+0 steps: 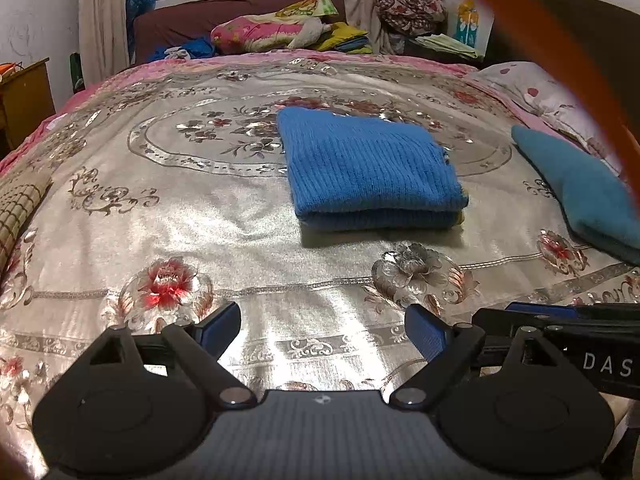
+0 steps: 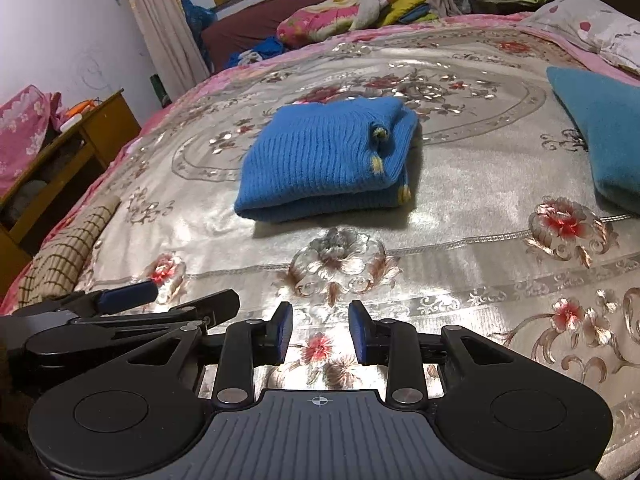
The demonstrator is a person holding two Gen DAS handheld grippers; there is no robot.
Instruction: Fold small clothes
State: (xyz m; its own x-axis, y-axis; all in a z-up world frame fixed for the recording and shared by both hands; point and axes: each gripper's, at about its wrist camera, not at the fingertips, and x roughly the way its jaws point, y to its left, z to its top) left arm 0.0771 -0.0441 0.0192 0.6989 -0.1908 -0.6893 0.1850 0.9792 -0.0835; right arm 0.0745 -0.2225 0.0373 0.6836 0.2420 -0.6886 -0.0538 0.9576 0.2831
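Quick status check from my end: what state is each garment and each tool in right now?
Blue knit sweater: folded into a compact stack, lying on the bedspread, untouched.
Teal garment: lying flat at the right edge, partly out of frame.
Left tool: open wide, nothing between its pads.
Right tool: narrowly open, nothing between its pads.
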